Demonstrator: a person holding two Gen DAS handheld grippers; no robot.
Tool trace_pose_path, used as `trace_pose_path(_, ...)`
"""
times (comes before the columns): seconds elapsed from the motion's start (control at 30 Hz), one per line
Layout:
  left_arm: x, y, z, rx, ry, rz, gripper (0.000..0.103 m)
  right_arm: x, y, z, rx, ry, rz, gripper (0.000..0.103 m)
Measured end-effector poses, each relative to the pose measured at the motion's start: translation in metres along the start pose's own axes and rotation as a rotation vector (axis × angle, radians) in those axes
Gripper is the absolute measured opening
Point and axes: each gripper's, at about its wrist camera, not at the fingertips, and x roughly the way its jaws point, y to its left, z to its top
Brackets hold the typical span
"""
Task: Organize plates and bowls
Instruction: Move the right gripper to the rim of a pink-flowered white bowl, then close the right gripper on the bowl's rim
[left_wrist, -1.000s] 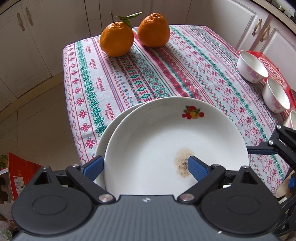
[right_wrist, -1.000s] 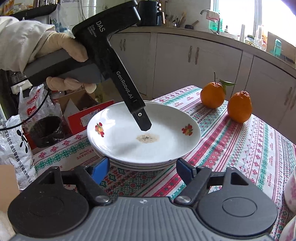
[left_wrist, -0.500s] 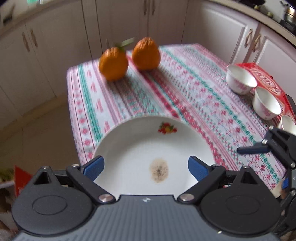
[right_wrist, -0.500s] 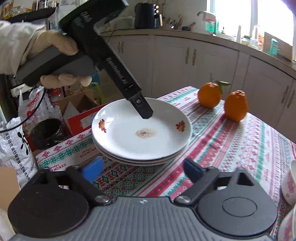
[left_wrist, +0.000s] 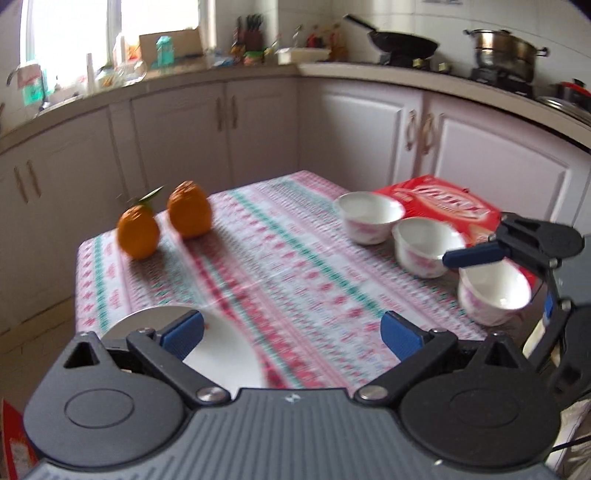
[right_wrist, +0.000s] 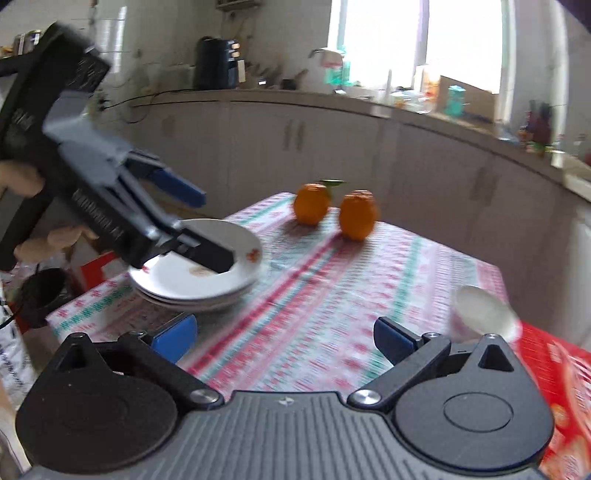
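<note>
Plates (right_wrist: 195, 273) sit stacked at the table's left corner, toward 9 o'clock in the right wrist view; the top one is white with small fruit prints and a brownish stain near its middle. In the left wrist view only the stack's edge (left_wrist: 221, 354) shows, at about 7 o'clock, just behind the left finger.

Left gripper (left_wrist: 291, 332) is released, with nothing between its blue pads. Its jaws have just been opening. Seen from the right wrist view (right_wrist: 199, 225), it hangs over the plates without touching them; a hand (right_wrist: 40, 206) holds its grip at 9 o'clock.

Right gripper (right_wrist: 284, 336) is released too, and has just been opening. Only tablecloth (right_wrist: 332, 295) lies between its pads. In the left wrist view one of its fingers (left_wrist: 476, 254) reaches in at 3 o'clock, in front of the bowls.

Three white bowls with pink flowers stand in a row along the table's right side: the far bowl (left_wrist: 369, 218), the middle bowl (left_wrist: 424, 251) and the near bowl (left_wrist: 495, 295). They are close together; whether they touch I cannot tell. Just behind them lies a red box (left_wrist: 443, 203).

Two oranges (left_wrist: 166, 225) stand side by side at the far left corner, about 11 o'clock, well apart from plates and bowls. Both views are blurred.
</note>
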Motion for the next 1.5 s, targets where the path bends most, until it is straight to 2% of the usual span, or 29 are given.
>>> trace_pose_path(0.23,0.013,-0.066,-0.017,0.031,-0.082,-0.074,0.102,-0.053,-0.050,-0.038,0.106,0.014,-0.175,0.103)
trace_pose_path(0.37,0.032,-0.105,-0.027,0.080,-0.062,-0.132,0.102,-0.074,-0.078,-0.062,0.189,0.028,-0.249,0.103)
trace_pose_path(0.47,0.045,-0.129,-0.034,0.118,-0.034,-0.181,0.102,-0.080,-0.093,-0.078,0.240,0.045,-0.264,0.103)
trace_pose_path(0.7,0.075,-0.165,-0.039,0.148,0.005,-0.233,0.102,-0.076,-0.116,-0.097,0.313,0.091,-0.233,0.103)
trace_pose_path(1.0,0.104,-0.186,-0.034,0.108,-0.021,-0.248,0.102,-0.067,-0.142,-0.105,0.371,0.143,-0.168,0.103)
trace_pose_path(1.17,0.111,-0.195,-0.032,0.117,-0.035,-0.252,0.102,-0.059,-0.151,-0.106,0.388,0.165,-0.112,0.103)
trace_pose_path(1.27,0.112,-0.197,-0.033,0.116,-0.038,-0.266,0.102,-0.053,-0.155,-0.106,0.389,0.182,-0.083,0.100)
trace_pose_path(1.5,0.115,-0.202,-0.031,0.129,-0.052,-0.280,0.099,-0.041,-0.165,-0.102,0.373,0.222,-0.038,0.085)
